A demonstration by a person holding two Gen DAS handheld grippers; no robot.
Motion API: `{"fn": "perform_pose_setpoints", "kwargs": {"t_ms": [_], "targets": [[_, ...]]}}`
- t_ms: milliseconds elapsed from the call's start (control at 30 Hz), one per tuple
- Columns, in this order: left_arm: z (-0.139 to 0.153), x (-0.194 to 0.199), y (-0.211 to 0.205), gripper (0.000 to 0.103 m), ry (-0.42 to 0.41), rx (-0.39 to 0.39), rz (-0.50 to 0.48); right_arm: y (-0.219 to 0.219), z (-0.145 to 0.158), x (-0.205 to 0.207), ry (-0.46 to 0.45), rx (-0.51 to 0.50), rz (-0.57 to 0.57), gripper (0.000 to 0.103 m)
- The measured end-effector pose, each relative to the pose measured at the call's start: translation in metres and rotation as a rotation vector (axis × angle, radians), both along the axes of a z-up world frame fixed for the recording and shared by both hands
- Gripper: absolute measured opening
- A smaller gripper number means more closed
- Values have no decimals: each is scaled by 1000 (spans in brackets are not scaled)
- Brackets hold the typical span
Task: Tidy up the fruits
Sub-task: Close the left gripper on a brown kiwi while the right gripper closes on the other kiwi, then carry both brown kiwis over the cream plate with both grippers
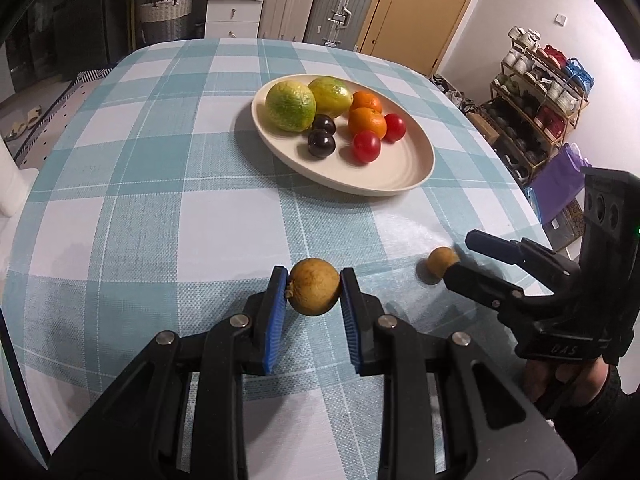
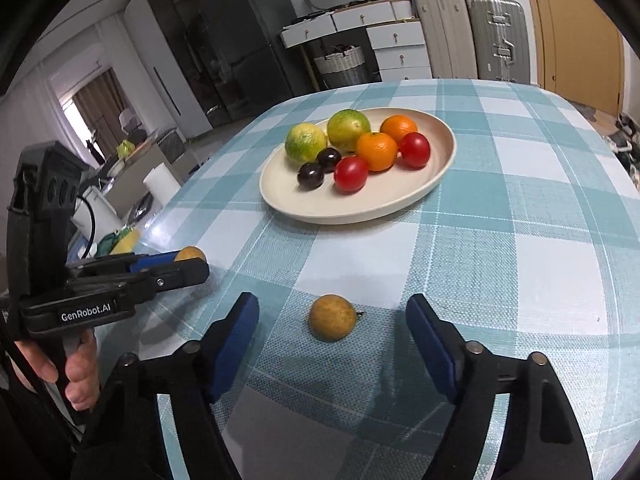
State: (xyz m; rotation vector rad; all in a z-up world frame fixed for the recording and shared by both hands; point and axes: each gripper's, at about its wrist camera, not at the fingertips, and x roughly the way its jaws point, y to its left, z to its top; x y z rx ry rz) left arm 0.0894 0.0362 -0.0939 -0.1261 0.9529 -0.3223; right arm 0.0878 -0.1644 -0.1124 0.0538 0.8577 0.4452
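The left claw [image 1: 314,286] grips a brown fruit [image 1: 314,287] above the checked table [image 1: 160,216]. The right claw [image 2: 332,332] stands open around a second brown fruit [image 2: 333,318] lying on the cloth, untouched. At twelve o'clock beyond sits the plate [image 2: 320,204] of fruits.

The tablecloth [image 2: 500,264] looked like coarse woven cloth, the plate [image 2: 360,208] was smooth and matt (ceramic maybe), and the tomatoes [image 2: 351,174] were glossy.

The black left gripper [image 1: 314,286] with blue pads is clamped shut, angled downward, while the matching right gripper [image 2: 332,320] stands spread, pads apart.
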Motion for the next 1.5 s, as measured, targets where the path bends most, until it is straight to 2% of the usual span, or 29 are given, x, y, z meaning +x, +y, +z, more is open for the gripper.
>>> {"fn": "perform_pose_setpoints", "kwargs": {"t_ms": [67,167,267,367,1000,1500], "targets": [[0,1,1,24,0,-1,-1,4,-2,1,2,-19,6,70],[0,1,1,24,-2,-5,2,10,-8,3,20,-47,22,51],[1,2,2,24,-3,-13,4,15,-11,3,20,-80,28,49],[1,3,3,24,-3,-18,6,19,-12,4,26,-86,50,32],[22,36,-18,24,-41,-20,-22,10,13,8,-49,-3,62,29],[14,90,-43,24,-15,-29,-25,-3,27,53,-66,73,29,29]]}}
